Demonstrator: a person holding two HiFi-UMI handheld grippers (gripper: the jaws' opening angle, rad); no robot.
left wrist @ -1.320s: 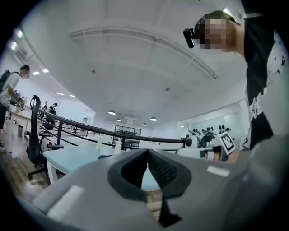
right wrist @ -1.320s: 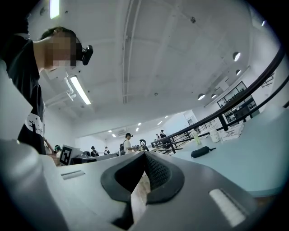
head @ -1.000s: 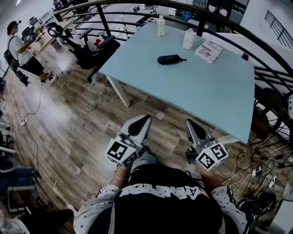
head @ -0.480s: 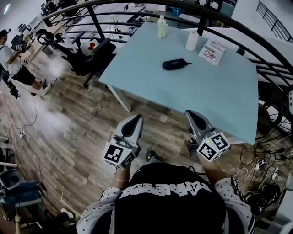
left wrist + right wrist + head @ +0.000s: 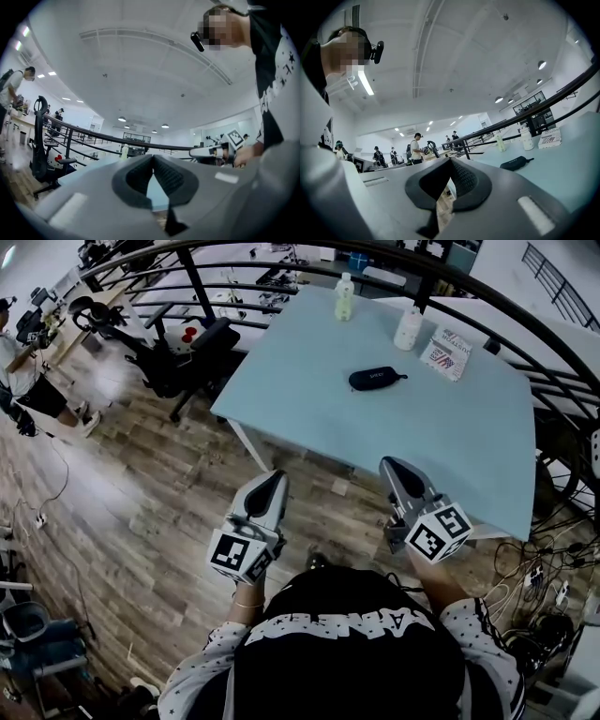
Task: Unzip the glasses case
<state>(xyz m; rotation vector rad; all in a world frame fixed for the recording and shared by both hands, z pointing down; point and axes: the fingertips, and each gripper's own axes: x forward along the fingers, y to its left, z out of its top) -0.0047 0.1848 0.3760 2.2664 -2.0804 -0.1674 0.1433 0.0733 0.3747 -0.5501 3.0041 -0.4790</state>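
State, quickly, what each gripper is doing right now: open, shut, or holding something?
Left gripper: shut, holding nothing.
Right gripper: shut, holding nothing.

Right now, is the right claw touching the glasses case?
Apart. The head view shows the right claw near the front edge of the table, while the glasses case lies far up it, with a bare surface between them.

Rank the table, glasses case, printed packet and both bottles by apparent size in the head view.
1. Table.
2. Packet and case: close, the packet perhaps slightly larger.
3. White bottle and green bottle: alike, and farthest from the camera, so unranked.
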